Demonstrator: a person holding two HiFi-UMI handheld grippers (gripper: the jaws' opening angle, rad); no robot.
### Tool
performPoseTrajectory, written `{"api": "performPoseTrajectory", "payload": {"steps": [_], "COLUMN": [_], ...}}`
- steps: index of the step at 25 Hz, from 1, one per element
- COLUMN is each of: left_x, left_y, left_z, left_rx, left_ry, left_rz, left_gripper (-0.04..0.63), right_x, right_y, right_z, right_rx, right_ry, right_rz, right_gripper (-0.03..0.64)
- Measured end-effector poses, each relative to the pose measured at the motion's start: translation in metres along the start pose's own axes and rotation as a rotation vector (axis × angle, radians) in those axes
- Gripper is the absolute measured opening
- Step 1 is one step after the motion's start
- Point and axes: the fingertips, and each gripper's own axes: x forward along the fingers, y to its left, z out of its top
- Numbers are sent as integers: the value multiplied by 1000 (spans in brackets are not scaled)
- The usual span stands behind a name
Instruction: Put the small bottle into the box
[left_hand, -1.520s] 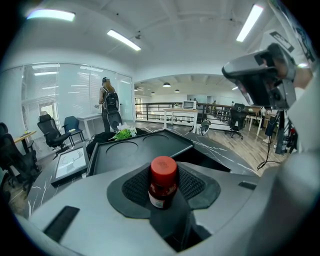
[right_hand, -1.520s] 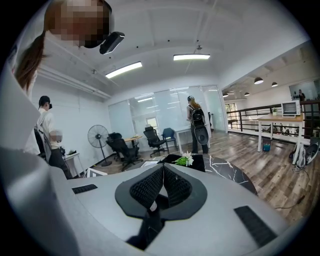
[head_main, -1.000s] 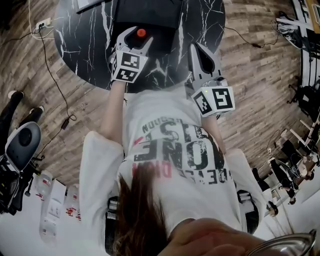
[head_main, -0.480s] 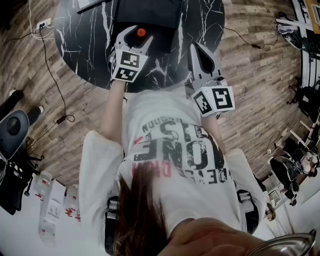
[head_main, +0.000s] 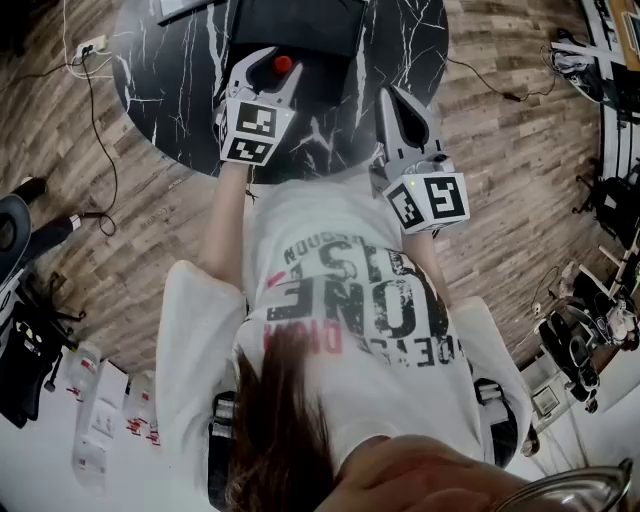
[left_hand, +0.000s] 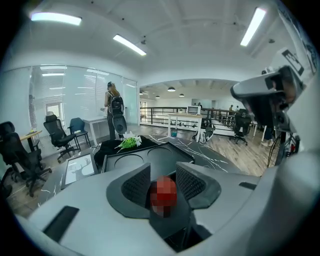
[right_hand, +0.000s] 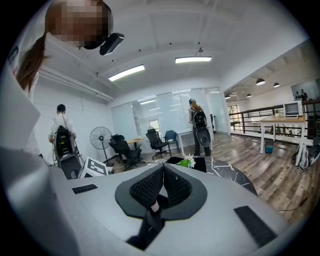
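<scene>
The small bottle's red cap (head_main: 283, 64) sits between the jaws of my left gripper (head_main: 268, 62), over the black marble table (head_main: 170, 80). In the left gripper view the cap (left_hand: 163, 194) fills the gap between the two ribbed pads (left_hand: 137, 184). Those jaws have just been closing, and they now press on it from both sides. Just beyond them lies the black box (left_hand: 150, 157) with two round recesses; it also shows at the table's far side (head_main: 300, 20). My right gripper (head_main: 392, 92) hovers at the table's near edge, shut and empty, its tips meeting (right_hand: 162, 170).
A green and white flower sprig (left_hand: 129, 142) lies behind the box, and a framed picture (left_hand: 80, 169) lies to its left. A marker cube (right_hand: 95, 167) stands at the table's left. Cables (head_main: 100, 130) run over the wooden floor. A person with a backpack (left_hand: 114, 107) stands far off among office chairs.
My left gripper has risen a little with the red-capped bottle between its jaws. The right gripper has kept still. An office chair at the left edge has rolled out of view.
</scene>
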Motion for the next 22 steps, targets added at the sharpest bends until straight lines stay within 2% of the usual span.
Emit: {"api": "performPoseTrajectory", "payload": {"steps": [15, 22], "left_x": [-10, -14], "left_y": [8, 11], "left_z": [19, 27], "left_rx": [9, 16], "left_ry": [-40, -70], "left_rz": [68, 105], "left_gripper": [27, 5], "right_x": [-6, -7], "right_y": [0, -1], "right_z": [2, 2], "right_rx": [0, -1], "right_ry": [-8, -6], "right_rz": [7, 6], "right_gripper": [2, 2]}}
